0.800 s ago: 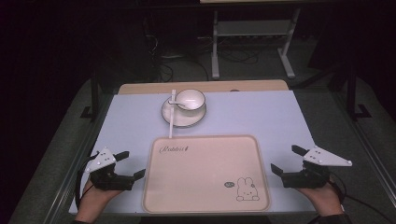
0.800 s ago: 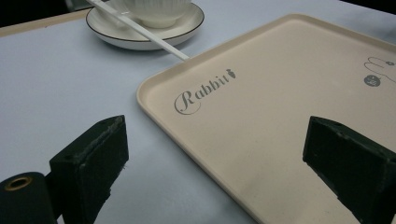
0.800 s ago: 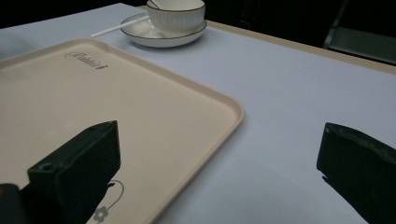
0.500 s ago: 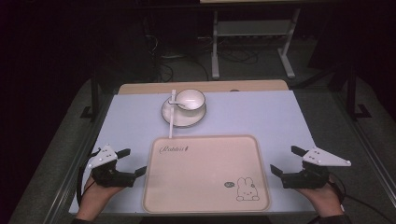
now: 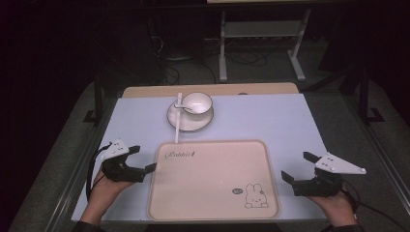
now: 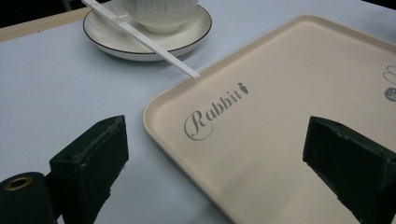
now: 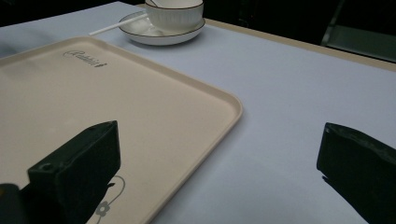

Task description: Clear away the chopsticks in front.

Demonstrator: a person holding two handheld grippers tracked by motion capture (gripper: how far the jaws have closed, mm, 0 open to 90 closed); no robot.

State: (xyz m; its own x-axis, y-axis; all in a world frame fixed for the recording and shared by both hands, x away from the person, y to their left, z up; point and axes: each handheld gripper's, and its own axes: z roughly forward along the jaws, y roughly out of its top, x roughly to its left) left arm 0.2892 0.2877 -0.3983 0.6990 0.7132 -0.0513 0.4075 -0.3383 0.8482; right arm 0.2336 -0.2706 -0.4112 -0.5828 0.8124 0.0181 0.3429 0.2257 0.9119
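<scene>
A beige tray (image 5: 212, 179) with a rabbit print lies at the table's front centre. Behind it a white bowl (image 5: 197, 102) stands on a saucer (image 5: 188, 122). A thin white stick (image 5: 178, 118) lies across the saucer, and its near end reaches the tray's far rim. My left gripper (image 5: 144, 158) is open at the tray's left edge. In the left gripper view its jaws straddle the tray's (image 6: 289, 93) rim near the "Rabbit" lettering. My right gripper (image 5: 296, 166) is open at the right edge, one jaw over the tray (image 7: 93, 93) and one over the table.
The pale blue table top (image 5: 270, 121) has a wooden strip along its far edge. Dark floor, cables and a metal stand (image 5: 261, 43) lie beyond it. A hand holds each gripper at the table's front edge.
My left gripper has shifted slightly forward and toward the tray's left rim. The right gripper has barely moved.
</scene>
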